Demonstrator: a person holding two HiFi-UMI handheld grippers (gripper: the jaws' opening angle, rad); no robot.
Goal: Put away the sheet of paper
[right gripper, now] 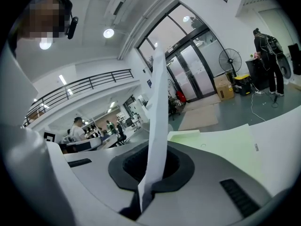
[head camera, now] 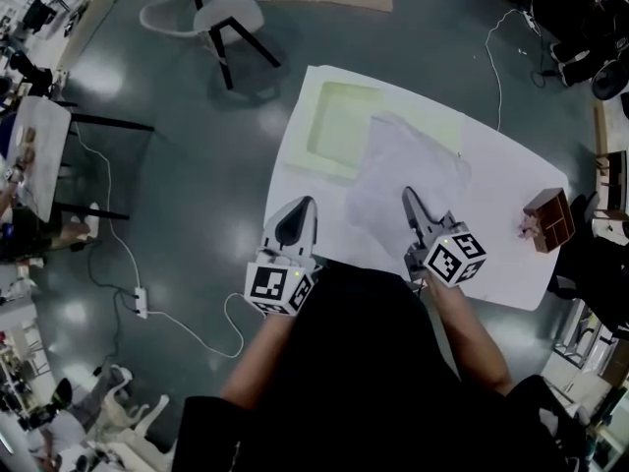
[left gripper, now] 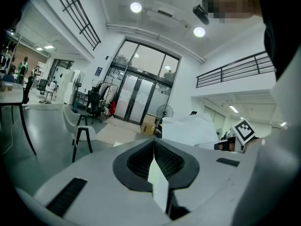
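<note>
A crumpled white sheet of paper (head camera: 408, 170) lies raised over the middle of the white table (head camera: 501, 234). My right gripper (head camera: 407, 197) is shut on its near edge; in the right gripper view the sheet of paper (right gripper: 157, 121) rises as a strip straight up out of the closed jaws. My left gripper (head camera: 309, 203) sits near the table's left front edge with its jaws closed. A white sliver of the sheet of paper (left gripper: 159, 180) is nipped between them, and the rest of it bulges beyond the tips. A pale green tray (head camera: 339, 126) lies at the table's far left, partly under the sheet.
A small brown wooden box (head camera: 548, 220) stands at the table's right edge. A white chair (head camera: 211, 13) is on the floor beyond the far left corner. A cable and power strip (head camera: 140, 301) lie on the floor to the left. The person's dark torso covers the table's front edge.
</note>
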